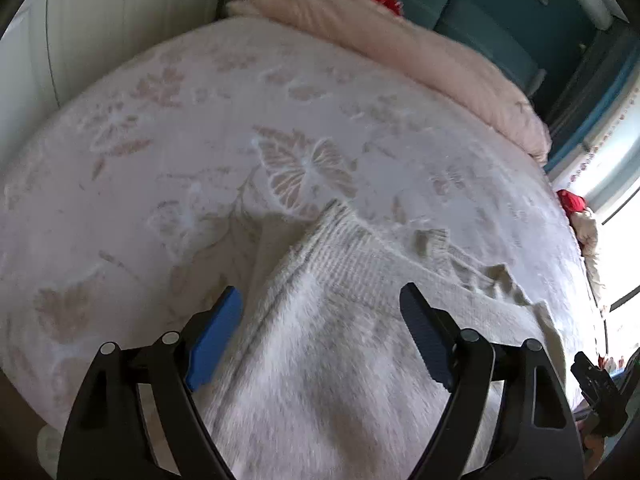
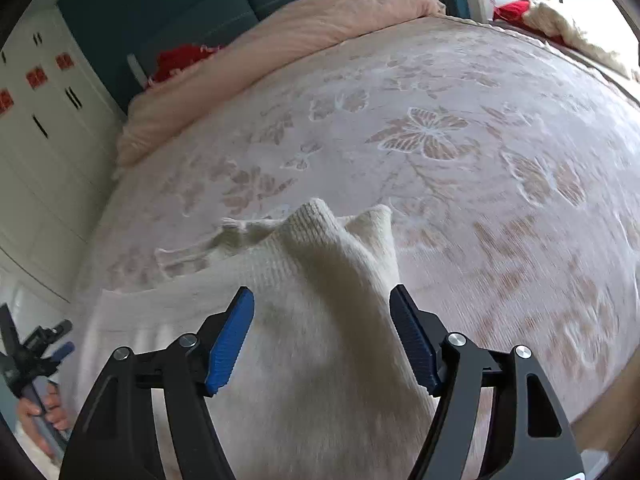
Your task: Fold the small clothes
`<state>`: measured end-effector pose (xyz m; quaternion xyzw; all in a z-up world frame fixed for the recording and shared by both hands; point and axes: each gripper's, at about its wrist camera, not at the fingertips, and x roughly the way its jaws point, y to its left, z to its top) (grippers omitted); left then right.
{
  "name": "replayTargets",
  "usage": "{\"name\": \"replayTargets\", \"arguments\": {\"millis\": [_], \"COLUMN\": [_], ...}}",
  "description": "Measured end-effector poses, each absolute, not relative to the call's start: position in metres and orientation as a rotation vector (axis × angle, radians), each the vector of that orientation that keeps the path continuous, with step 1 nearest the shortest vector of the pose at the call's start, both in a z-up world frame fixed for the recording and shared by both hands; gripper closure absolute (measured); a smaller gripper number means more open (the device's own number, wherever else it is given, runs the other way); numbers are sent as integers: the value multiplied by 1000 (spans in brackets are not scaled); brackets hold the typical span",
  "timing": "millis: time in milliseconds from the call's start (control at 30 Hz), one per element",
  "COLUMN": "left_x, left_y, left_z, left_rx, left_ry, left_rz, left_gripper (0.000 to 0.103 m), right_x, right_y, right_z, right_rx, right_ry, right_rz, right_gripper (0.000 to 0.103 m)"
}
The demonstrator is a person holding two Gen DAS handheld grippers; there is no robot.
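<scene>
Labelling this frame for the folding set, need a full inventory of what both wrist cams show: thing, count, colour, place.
Fuzzy cream knit garment: one, cream, on the bedspread, beneath both grippers.
Butterfly-patterned bedspread: one, white with beige, covering the bed.
Pale pink duvet: one, pink, bunched along the far edge of the bed.
Red fabric item: one, red, behind the duvet.
Red-and-cream items: red and cream, count unclear, at the bed's window side.
White wardrobe: one, white with red stickers, beside the bed.
Left gripper: open, garment below.
Right gripper: open, garment below.
Hand: one, holding the left gripper.
</scene>
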<state>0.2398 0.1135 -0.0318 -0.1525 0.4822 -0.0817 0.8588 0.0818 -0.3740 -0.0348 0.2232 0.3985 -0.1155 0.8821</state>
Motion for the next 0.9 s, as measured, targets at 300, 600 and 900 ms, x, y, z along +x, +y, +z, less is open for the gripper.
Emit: {"name": "replayTargets", "arguments": {"millis": [300, 600, 900], "left_x": [270, 306, 255], "left_y": [100, 88, 112], "left_z": [-61, -28, -35], "left_rx": [-254, -222, -328], "left_ry": [1132, 1043, 1051], "left_rz": [-148, -145, -163], "left_gripper": [94, 93, 42], "right_x": [134, 137, 100], "right_y": [-375, -413, -392], "right_z": [-60, -29, -34], "right_rx": [407, 442, 390], "right_ry": [961, 818, 849], "right_rz": [-235, -302, -289], "right_gripper": [95, 96, 45]}}
